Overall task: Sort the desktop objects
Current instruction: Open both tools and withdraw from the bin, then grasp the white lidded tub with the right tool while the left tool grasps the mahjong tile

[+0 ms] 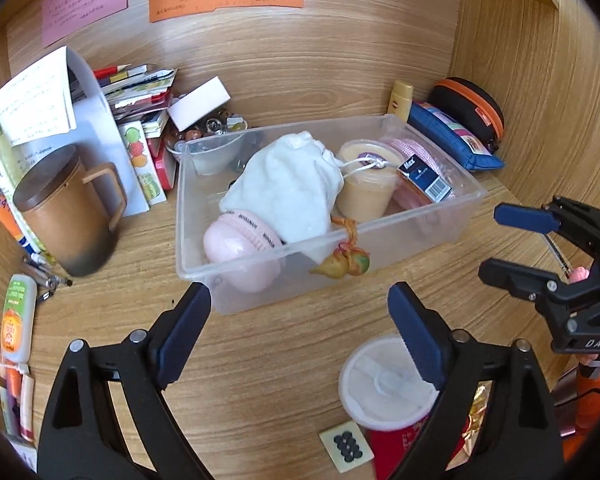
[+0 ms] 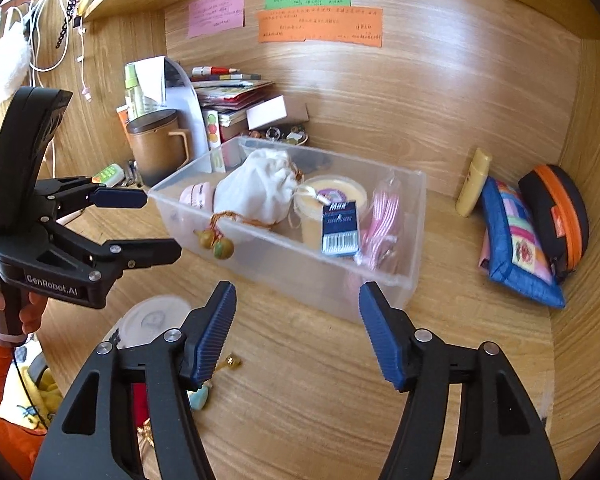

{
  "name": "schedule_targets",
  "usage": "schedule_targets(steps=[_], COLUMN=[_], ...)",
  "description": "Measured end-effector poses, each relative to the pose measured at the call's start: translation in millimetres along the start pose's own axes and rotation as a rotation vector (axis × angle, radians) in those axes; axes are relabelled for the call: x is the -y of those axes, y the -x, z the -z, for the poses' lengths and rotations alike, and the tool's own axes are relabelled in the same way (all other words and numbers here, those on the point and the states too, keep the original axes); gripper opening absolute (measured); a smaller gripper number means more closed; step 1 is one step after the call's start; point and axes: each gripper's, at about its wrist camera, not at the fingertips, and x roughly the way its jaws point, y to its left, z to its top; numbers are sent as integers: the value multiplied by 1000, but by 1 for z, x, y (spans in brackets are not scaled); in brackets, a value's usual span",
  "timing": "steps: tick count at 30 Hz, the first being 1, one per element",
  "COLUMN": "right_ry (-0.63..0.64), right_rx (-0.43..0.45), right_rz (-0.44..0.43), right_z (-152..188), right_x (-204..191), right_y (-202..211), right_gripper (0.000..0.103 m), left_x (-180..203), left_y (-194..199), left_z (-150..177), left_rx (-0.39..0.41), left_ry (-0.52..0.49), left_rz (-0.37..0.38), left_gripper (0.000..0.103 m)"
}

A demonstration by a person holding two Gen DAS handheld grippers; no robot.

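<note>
Stretching from wall to wall, a wood-grain desk (image 2: 320,360) sat in an alcove of the same wood, with pink, green and orange paper notes (image 2: 320,26) stuck to the back panel. At the middle of it stood a clear plastic bin (image 1: 380,240), holding a white drawstring pouch (image 1: 284,196), a tan lidded tub (image 1: 366,188), a pink round case (image 1: 240,248) and a dark blue packet (image 1: 424,180); a gourd charm (image 1: 342,264) hung over its front wall. A brown lidded mug (image 1: 68,216) stood left of the bin, a blue zip pouch (image 2: 516,244) and a black-and-orange case (image 2: 556,216) well to its right. The left gripper (image 1: 300,340) hovered before the bin with jaws apart and nothing between them; the right gripper (image 2: 298,334) was likewise spread and empty. A white-lidded red cup (image 1: 384,392) lay partly hidden behind the left gripper's right finger. The handwriting on the notes was too small to read.
</note>
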Motion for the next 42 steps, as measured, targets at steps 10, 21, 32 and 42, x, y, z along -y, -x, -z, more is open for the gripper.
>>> schedule_targets(steps=[10,21,32,42], right_ry=[41,106,75,19], right_rx=[-32,-149,-155,-89], right_rz=[-168,-209,-229,-182], right_z=[17,26,23,17], right_x=[-40,-79,-79,-55], right_y=[-7,-48,-59,-29], right_gripper=[70,70,63,63], left_x=[-25,-42,-23,2], left_y=[23,34,34,11], left_z=[45,94,106,96], left_rx=[-27,-89,-118,-119], left_ry=[68,112,69,-38], left_rz=[-61,-43,40,33], left_gripper=[91,91,91,90])
